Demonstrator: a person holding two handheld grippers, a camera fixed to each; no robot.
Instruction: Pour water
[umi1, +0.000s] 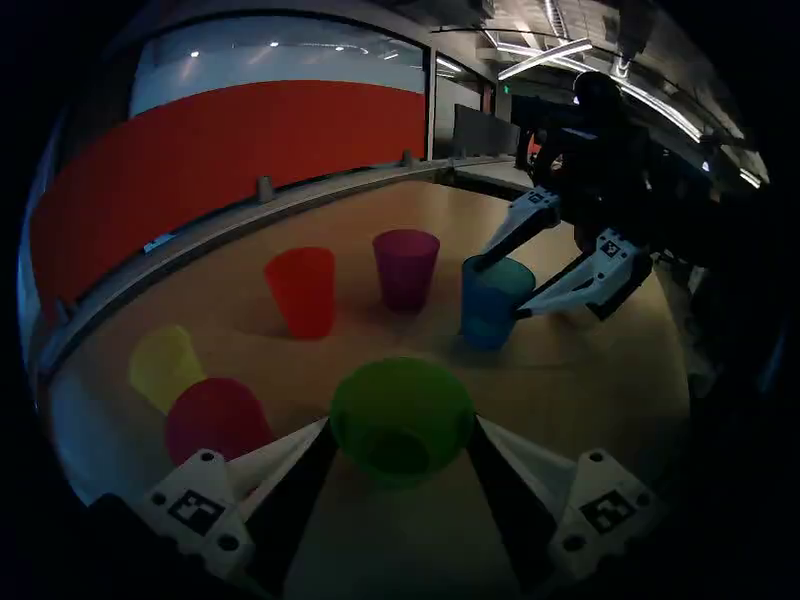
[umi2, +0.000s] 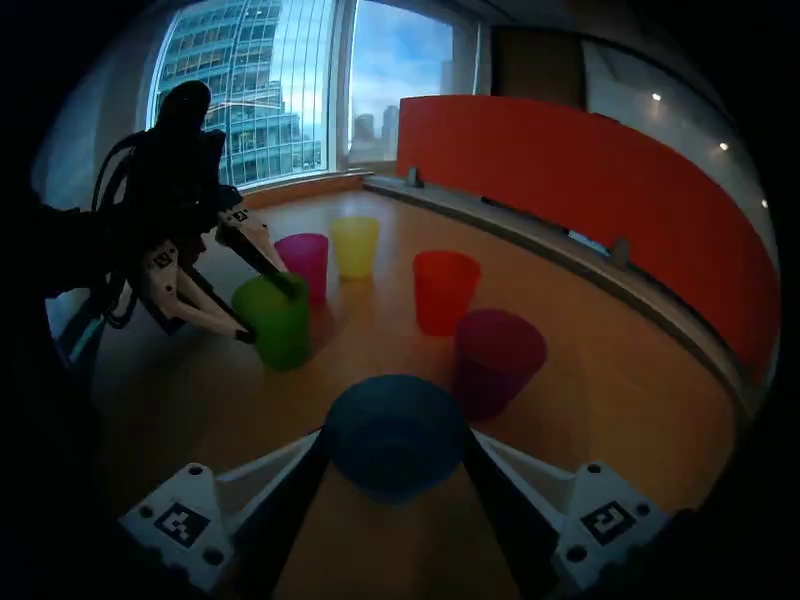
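Observation:
A green cup (umi1: 402, 420) sits upright between the fingers of my left gripper (umi1: 400, 425), which is shut on it. In the right gripper view the same green cup (umi2: 273, 318) stands on the wooden table (umi2: 620, 400) with the left gripper (umi2: 268, 310) around it. My right gripper (umi2: 395, 437) is shut on a blue cup (umi2: 395, 445). The left gripper view shows that blue cup (umi1: 490, 305) upright on the table, held by the right gripper (umi1: 498, 290). The two held cups are apart. I cannot tell whether either holds water.
More cups stand on the table between the grippers: an orange-red one (umi1: 302, 290), a purple one (umi1: 406, 268), a yellow one (umi1: 165, 365) and a pink one (umi1: 215, 420). A red wall panel (umi1: 230, 150) runs along the table's far edge. Windows (umi2: 260, 90) lie behind the left hand.

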